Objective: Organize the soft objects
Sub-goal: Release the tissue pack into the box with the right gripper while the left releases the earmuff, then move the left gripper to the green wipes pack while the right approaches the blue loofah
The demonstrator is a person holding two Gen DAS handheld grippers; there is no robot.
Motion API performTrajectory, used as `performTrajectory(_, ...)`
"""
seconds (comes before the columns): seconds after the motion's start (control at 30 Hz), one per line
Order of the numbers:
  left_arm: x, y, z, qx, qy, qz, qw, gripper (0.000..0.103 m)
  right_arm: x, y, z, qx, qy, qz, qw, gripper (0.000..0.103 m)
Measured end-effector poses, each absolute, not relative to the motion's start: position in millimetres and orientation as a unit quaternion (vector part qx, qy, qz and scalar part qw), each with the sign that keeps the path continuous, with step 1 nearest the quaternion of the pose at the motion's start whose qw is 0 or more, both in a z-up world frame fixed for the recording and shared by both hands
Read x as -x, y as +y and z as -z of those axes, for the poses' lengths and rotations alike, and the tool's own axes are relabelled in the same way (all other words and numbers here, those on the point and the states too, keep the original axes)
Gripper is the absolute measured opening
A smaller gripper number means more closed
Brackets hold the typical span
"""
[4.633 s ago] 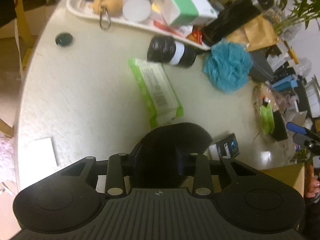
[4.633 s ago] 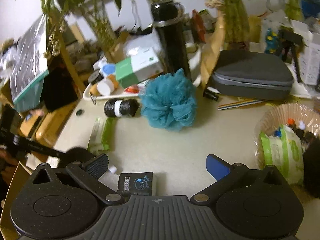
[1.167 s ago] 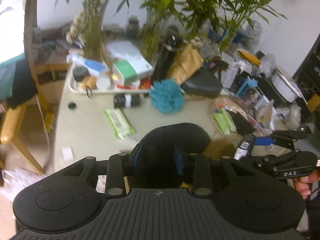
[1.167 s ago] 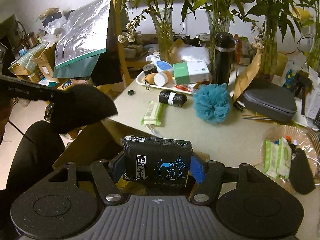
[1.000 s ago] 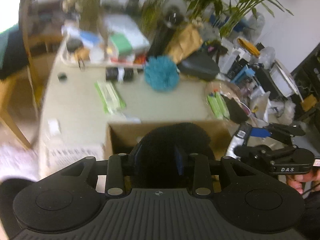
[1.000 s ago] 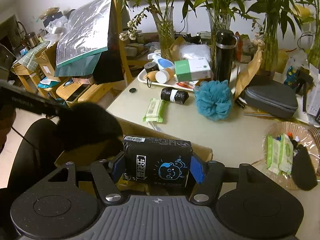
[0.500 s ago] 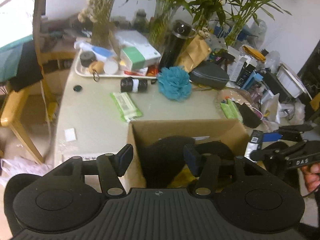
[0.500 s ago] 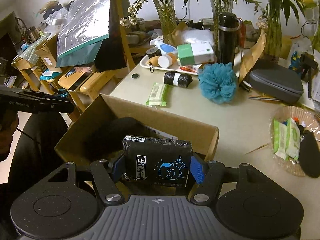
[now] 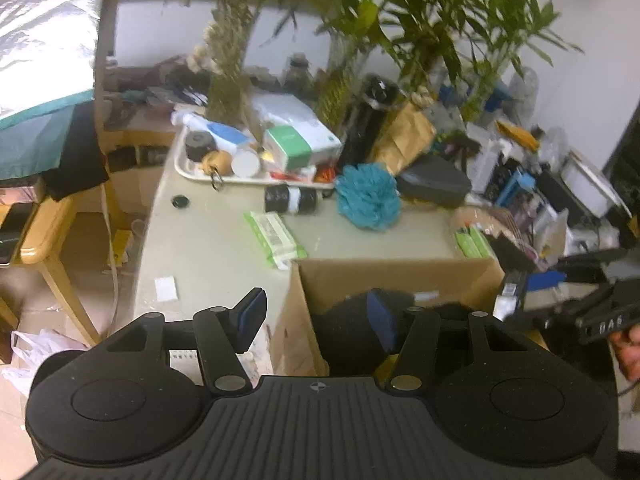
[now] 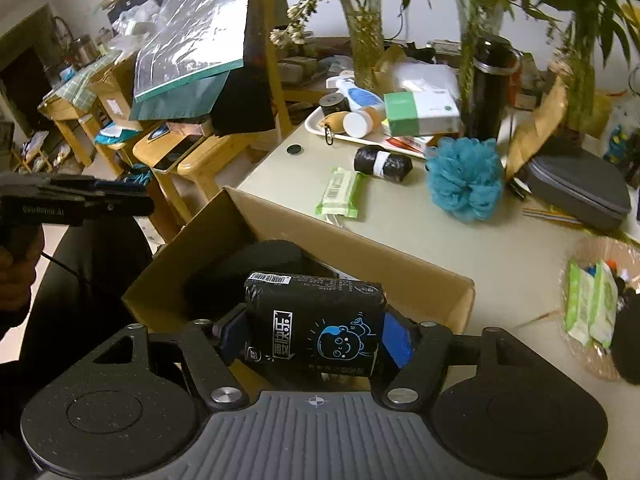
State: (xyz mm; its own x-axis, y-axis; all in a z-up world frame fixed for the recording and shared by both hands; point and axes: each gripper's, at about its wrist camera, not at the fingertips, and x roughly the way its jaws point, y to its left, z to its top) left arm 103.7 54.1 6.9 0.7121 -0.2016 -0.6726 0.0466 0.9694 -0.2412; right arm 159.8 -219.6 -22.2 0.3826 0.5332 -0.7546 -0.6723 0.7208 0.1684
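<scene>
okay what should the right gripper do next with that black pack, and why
Probably lower it a little and open. The right gripper holds the black pack above the open cardboard box, where the black fuzzy item already lies, and the left gripper is open.
</scene>
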Motion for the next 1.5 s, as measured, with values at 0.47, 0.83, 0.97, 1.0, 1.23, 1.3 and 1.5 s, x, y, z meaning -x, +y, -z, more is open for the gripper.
performTrajectory(0.47, -101, 66, -6, 0.11, 0.362, 0.046, 0.924, 0.055, -161, -226, 21, 0.069, 0.396, -0.34, 0.85, 0.1)
performTrajectory(0.83, -105, 59, -3, 0.086, 0.363, 0.045, 0.927, 0.055, -160, -243, 18, 0.062, 0.339, -0.285, 0.895, 0.103)
performTrajectory(0.97, -108, 58, -2, 0.083, 0.365, 0.05, 0.926, 0.055, -156, -242, 18, 0.088, 0.316, -0.28, 0.902, 0.103)
performTrajectory(1.0, -109, 57, -1, 0.082, 0.365, 0.051, 0.926, 0.055, -156, -242, 17, 0.093, 0.312, -0.278, 0.904, 0.103)
performTrajectory(1.23, -118, 56, 3, 0.078, 0.37, 0.045, 0.925, 0.056, -164, -246, 17, 0.091, 0.311, -0.266, 0.908, 0.103)
performTrajectory(1.3, -122, 57, 3, 0.076, 0.368, 0.044, 0.926, 0.056, -167, -248, 17, 0.083, 0.312, -0.264, 0.909, 0.103)
performTrajectory(1.5, -133, 61, 3, 0.076, 0.364, 0.043, 0.927, 0.066, -181, -252, 19, 0.07, 0.324, -0.253, 0.909, 0.103)
